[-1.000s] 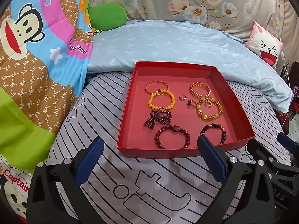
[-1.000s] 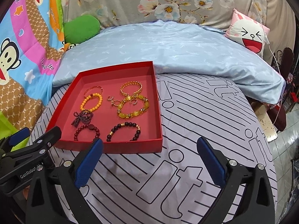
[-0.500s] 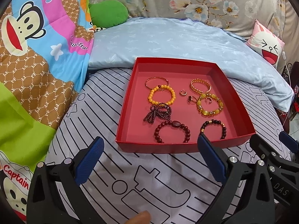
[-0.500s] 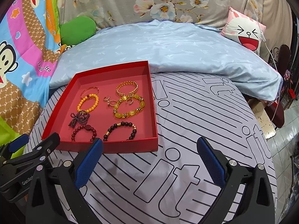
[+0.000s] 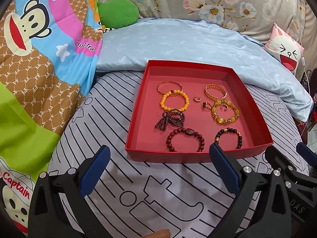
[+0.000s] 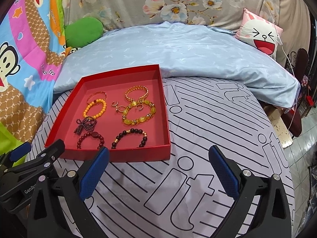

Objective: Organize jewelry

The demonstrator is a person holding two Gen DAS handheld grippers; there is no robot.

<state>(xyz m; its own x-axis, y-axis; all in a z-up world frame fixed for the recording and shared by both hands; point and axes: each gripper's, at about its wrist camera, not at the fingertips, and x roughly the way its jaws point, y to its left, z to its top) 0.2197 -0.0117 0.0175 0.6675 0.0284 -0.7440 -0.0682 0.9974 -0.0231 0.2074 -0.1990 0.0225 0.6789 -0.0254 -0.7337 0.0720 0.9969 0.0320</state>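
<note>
While both tongs, left tongs (image 5: 157, 170) and right tongs (image 6: 158, 170), hang spread and empty, we leave jewelry gathered in the red tray (image 5: 178, 156), mid-frame.

Our left tongs (image 5: 158, 170) and right tongs (image 6: 158, 171) share black angular frames, blue cross-hatched fingers (image 5: 95, 173) and silver screws; at 8 o'clock in the right view, white "GenRo" lettering marks the left frame.
</note>
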